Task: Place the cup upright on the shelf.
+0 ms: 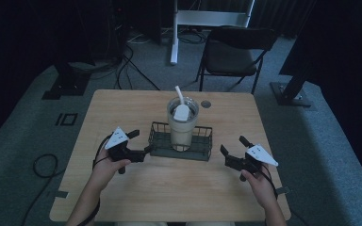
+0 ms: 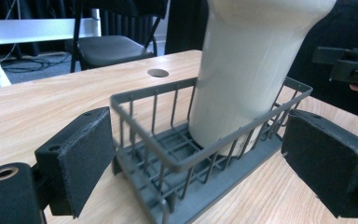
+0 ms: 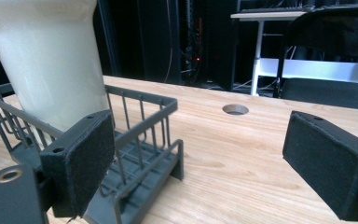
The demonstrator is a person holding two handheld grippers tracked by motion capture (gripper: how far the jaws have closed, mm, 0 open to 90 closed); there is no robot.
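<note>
1. Flanking the left end of the wire basket (image 1: 181, 143), the left claw (image 1: 140, 142) is released, jaws spread wide; in the left gripper view the basket's end sits between the two pads without contact that can be seen.
2. The right claw (image 1: 232, 151) is likewise released, jaws wide apart, near the basket's right end but clear of it; in the right gripper view one pad (image 3: 81, 158) overlaps the basket corner (image 3: 168, 105) while the other stands over bare wood.
3. Each claw is held by a hand, the left hand (image 1: 107, 165) and right hand (image 1: 258, 181) entering from the near edge of the surface (image 1: 122, 197).
4. The basket rests flat on the surface, near its centre, between the two claws.
5. A cream tumbler (image 1: 182, 123) stands upright inside the basket, with a white straw (image 1: 180, 95) rising from its lid.
6. A round cable hole (image 1: 206, 104) lies in the surface behind the tumbler.
7. Beyond the surface, a dark folding chair (image 1: 233, 54) stands on the grey floor.
</note>
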